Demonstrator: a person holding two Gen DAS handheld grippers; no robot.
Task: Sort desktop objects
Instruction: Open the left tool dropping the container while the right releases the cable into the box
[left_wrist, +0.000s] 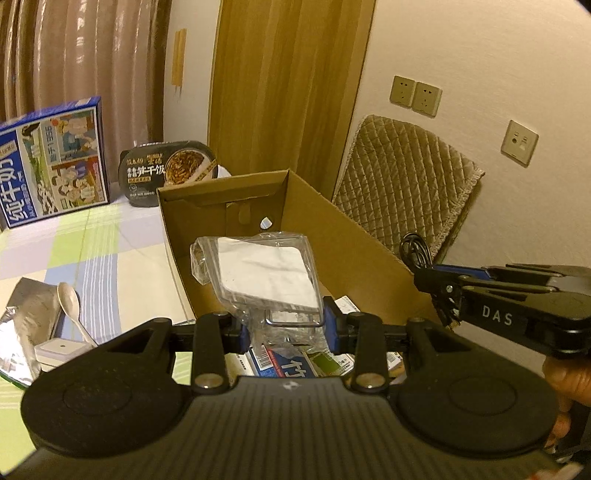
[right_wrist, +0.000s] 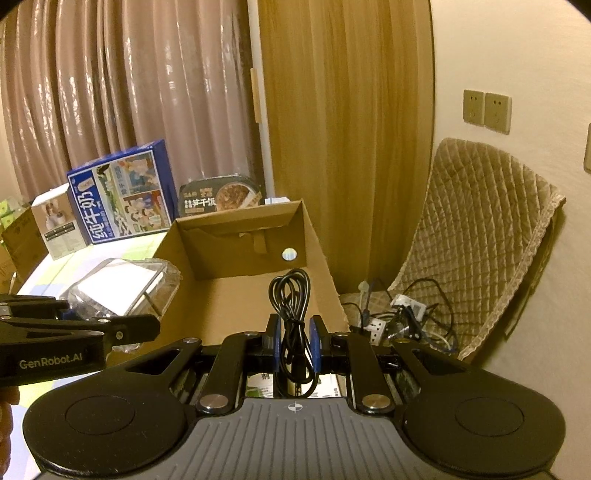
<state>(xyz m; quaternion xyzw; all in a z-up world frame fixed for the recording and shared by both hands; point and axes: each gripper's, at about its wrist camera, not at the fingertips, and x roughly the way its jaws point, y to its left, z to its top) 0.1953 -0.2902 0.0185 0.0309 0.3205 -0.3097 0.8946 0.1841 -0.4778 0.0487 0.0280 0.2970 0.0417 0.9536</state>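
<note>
An open cardboard box (left_wrist: 354, 240) (right_wrist: 207, 310) stands on the table ahead of both grippers. My left gripper (left_wrist: 288, 330) is shut on a clear plastic package with a white square item (left_wrist: 266, 273) inside, held over the box's near end; the same package (right_wrist: 122, 291) shows at the left of the right wrist view. My right gripper (right_wrist: 293, 345) is shut on a coiled black cable (right_wrist: 291, 299), which hangs over the box's right side. The right gripper (left_wrist: 443, 291) reaches in from the right edge of the left wrist view. Printed packets (left_wrist: 291, 363) lie under my left gripper's fingers.
A blue milk carton box (left_wrist: 55, 162), a black instant-rice tub (left_wrist: 170, 171) and a small white box (right_wrist: 59, 225) stand at the table's far side. A foil pouch (left_wrist: 26, 325) and white spoon (left_wrist: 70, 302) lie left. A quilted chair (right_wrist: 476, 236) with a power strip and tangled cords (right_wrist: 402, 325) stands right.
</note>
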